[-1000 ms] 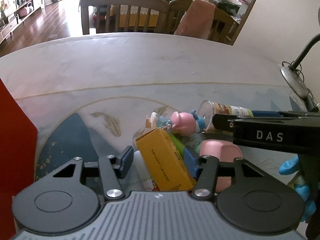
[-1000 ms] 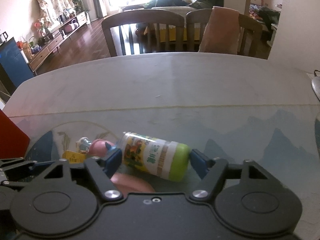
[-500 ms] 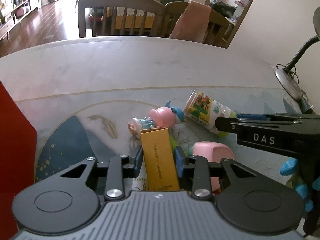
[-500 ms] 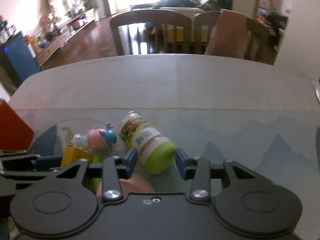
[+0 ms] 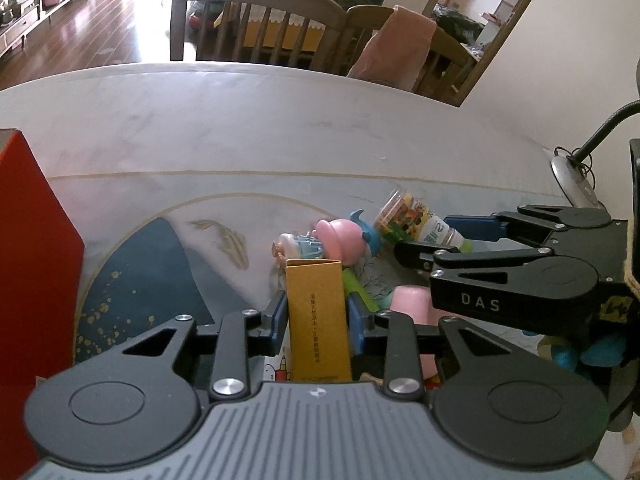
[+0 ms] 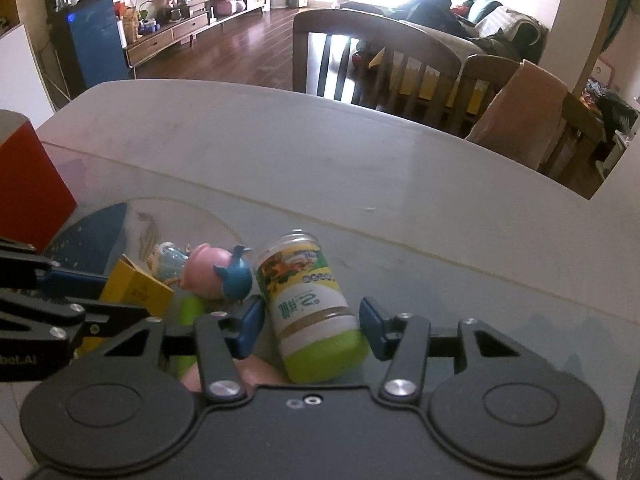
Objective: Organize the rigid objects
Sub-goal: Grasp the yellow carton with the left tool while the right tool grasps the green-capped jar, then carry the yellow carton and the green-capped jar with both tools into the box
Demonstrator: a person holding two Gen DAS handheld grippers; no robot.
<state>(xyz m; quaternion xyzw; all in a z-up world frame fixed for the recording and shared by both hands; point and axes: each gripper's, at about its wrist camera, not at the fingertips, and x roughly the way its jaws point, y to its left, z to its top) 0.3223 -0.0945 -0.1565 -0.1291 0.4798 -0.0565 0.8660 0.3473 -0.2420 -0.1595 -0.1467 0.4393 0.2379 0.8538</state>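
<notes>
A yellow box (image 5: 318, 320) stands up between the blue pads of my left gripper (image 5: 318, 312), which is shut on its two sides. A bottle (image 6: 304, 292) with a green cap and a printed label lies on the table, cap toward the camera. My right gripper (image 6: 312, 330) holds it between both pads, and its jaws are opening slightly. Seen from the left wrist, the right gripper (image 5: 424, 236) comes in from the right around the bottle (image 5: 412, 220). A pink pig toy (image 5: 340, 236) lies just behind the box.
A pink cup (image 5: 408, 304) and a green pen (image 5: 356, 284) lie between the two grippers. A tall red box (image 5: 32, 280) stands at the left. A desk lamp (image 5: 572, 180) sits at the right edge. Wooden chairs (image 5: 256, 24) stand beyond the far table edge.
The left jaws closed onto the yellow box and straightened it. The right jaws narrowed around the bottle, which turned from lying crosswise to pointing away from the camera.
</notes>
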